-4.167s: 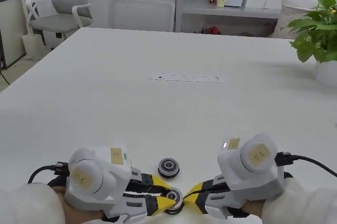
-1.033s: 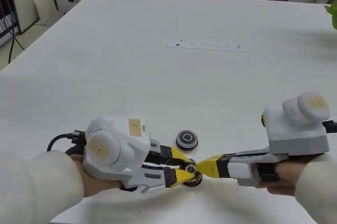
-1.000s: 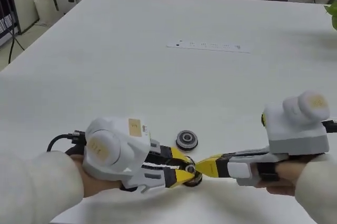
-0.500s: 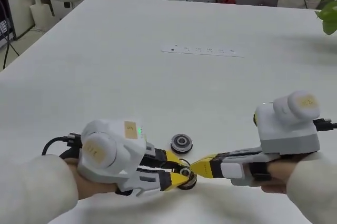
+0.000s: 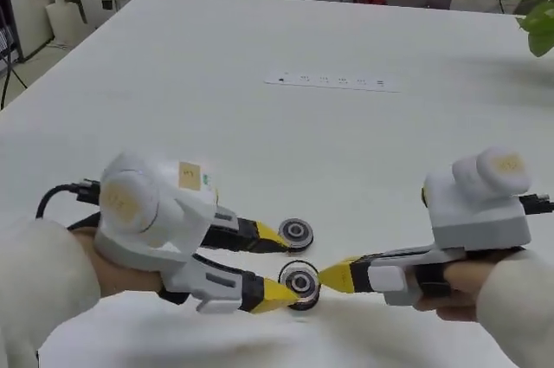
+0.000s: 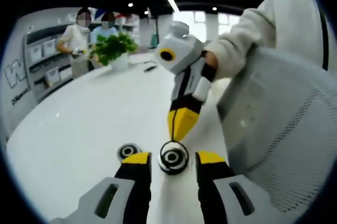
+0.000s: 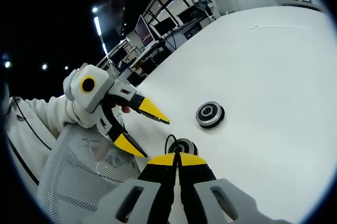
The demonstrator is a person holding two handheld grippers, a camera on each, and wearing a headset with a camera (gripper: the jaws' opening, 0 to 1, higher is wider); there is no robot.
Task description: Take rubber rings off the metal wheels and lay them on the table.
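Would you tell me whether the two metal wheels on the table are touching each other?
Apart. The right gripper view shows bare white table between the far wheel and the near wheel.

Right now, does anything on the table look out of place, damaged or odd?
Nothing spilled or damaged. One oddity: a thin black rubber ring bulges off the near wheel, by the shut right gripper. The far wheel lies flat.
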